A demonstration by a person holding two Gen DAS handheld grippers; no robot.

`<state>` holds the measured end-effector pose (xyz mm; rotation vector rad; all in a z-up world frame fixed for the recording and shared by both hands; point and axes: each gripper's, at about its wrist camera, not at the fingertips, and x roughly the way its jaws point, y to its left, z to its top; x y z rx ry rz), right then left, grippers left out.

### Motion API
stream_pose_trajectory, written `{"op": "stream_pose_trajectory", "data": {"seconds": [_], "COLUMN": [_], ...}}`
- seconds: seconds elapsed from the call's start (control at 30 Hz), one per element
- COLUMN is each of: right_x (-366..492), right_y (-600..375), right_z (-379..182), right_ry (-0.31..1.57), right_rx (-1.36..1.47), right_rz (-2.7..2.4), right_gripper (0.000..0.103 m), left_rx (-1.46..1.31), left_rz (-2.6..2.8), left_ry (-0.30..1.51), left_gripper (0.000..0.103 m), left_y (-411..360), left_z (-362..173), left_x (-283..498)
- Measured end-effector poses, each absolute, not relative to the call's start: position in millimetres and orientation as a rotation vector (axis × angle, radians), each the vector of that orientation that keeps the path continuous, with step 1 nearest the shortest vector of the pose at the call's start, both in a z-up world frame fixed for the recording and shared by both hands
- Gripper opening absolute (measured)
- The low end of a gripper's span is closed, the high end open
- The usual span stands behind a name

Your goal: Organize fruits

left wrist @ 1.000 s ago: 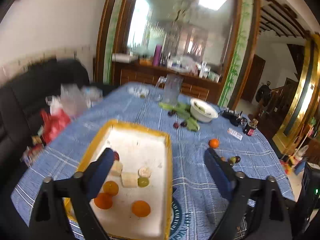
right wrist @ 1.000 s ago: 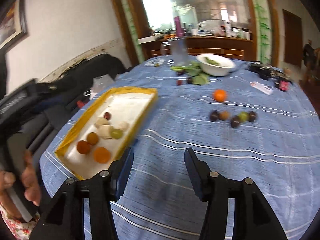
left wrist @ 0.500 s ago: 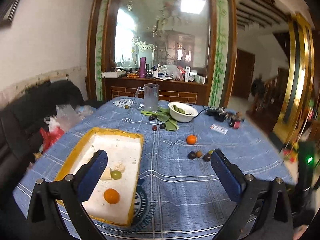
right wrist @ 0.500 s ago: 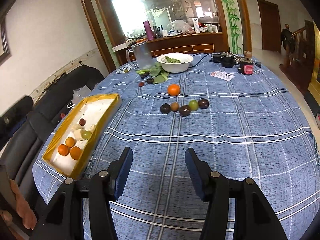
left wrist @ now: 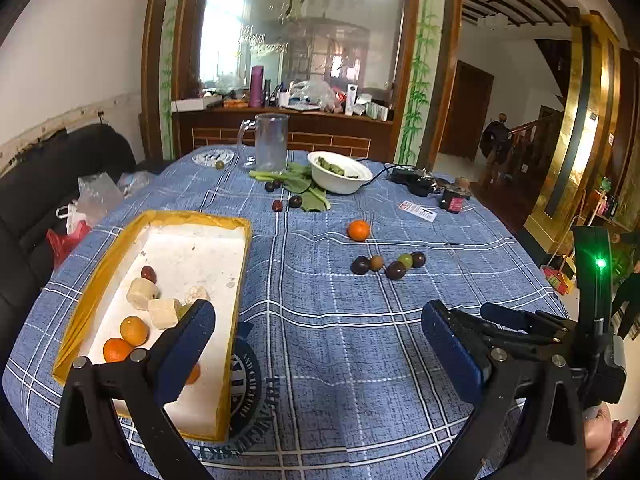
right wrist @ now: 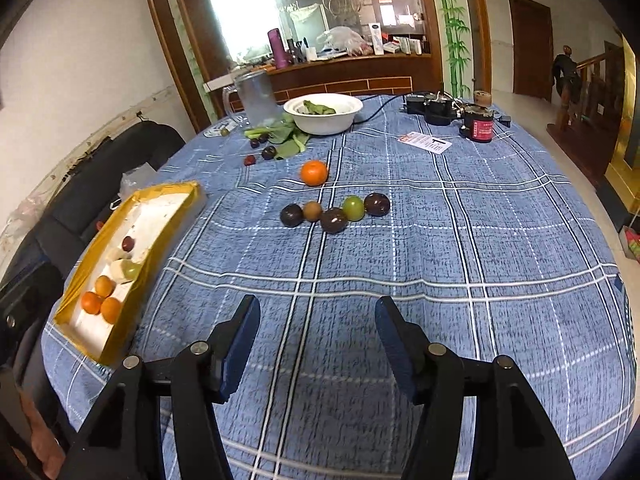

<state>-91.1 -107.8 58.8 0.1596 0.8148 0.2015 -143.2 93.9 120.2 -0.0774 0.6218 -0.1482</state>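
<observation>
Where the blue plaid tablecloth (right wrist: 460,248) spreads bare between the grippers and the fruit, nothing blocks the way. At its left edge sits the yellow-rimmed tray (left wrist: 100,276), holding oranges, banana pieces, a green grape and a dark red fruit. Well apart, mid-table, a lone tangerine (right wrist: 314,172) lies just behind a row of five small fruits (right wrist: 334,212). Left gripper (left wrist: 320,340) gapes wide and empty beside the tray's near corner; right gripper (right wrist: 316,334), empty, is opening over bare cloth.
</observation>
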Motion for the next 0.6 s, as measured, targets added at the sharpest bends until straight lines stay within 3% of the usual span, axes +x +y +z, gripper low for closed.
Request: {"op": "stream_pose_trajectory", "data": {"seconds": [0.6], "right_x": [14.8], "right_y": [-150.5], "right_z": [74.2], "right_ry": [0.741], "right_rx": [0.275], "right_rz": [0.116], "right_gripper": [0.064], "left_rx": [-0.184], "left_rz": [-0.254], "left_ry": [0.677], "left_gripper": [0.103], "left_y": [66.8], "left_z": [127.8], "left_x": [-92.5]}}
